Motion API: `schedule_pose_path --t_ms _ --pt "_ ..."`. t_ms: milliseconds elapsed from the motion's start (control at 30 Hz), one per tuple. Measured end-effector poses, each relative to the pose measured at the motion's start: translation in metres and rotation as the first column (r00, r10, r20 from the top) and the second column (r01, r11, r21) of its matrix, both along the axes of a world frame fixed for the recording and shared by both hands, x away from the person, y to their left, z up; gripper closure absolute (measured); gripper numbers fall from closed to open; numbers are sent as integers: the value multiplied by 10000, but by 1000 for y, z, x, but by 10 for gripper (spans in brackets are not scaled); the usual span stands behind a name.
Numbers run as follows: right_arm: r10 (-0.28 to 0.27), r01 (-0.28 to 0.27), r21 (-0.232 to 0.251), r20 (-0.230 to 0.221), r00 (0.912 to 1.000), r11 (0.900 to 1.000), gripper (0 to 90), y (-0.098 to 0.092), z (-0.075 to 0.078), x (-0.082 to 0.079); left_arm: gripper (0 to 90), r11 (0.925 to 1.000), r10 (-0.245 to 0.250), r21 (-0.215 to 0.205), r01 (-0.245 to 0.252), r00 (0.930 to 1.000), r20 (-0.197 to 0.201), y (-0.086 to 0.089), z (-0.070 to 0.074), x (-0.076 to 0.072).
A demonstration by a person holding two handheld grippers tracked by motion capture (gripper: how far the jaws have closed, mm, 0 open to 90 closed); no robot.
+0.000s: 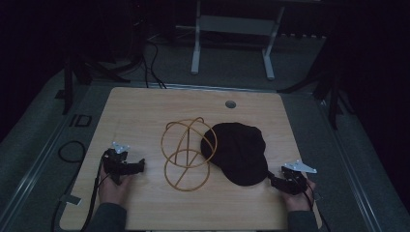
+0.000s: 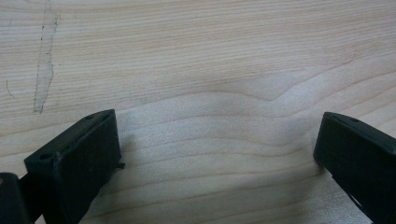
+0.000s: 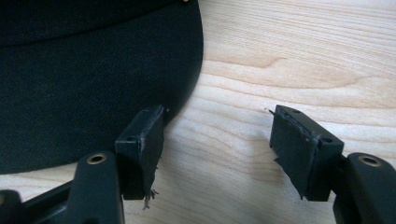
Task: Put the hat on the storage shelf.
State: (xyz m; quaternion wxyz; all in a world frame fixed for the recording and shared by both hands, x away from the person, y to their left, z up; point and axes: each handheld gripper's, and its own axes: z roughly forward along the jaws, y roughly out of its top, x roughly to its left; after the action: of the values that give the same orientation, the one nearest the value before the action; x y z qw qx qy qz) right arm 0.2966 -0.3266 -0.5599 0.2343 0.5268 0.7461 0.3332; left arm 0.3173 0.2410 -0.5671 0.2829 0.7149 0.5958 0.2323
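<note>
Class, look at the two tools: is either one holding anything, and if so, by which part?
Nothing is held. The left tool is open over bare table. The right tool is open beside the black cap's brim edge, with nothing between its jaws.

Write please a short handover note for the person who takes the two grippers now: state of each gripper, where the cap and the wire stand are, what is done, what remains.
Left gripper: open, empty, low over bare table, left of the wire stand.
Right gripper: open, empty, at the cap's brim; one jaw is right against the brim edge.
Cap: lies on the table at the stand's right side, against the wire.
Done: nothing gripped yet.
Left: probably grip the brim, lift the cap and set it on the stand; the left gripper could steady the stand.
</note>
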Motion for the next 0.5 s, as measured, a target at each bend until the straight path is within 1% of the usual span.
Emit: schedule_pose_path --t_ms 500 --pt "-135 135 -1 -52 9999 9999 316 1 0 0 1 10000 -2 3 2 10000 -4 0 0 0"
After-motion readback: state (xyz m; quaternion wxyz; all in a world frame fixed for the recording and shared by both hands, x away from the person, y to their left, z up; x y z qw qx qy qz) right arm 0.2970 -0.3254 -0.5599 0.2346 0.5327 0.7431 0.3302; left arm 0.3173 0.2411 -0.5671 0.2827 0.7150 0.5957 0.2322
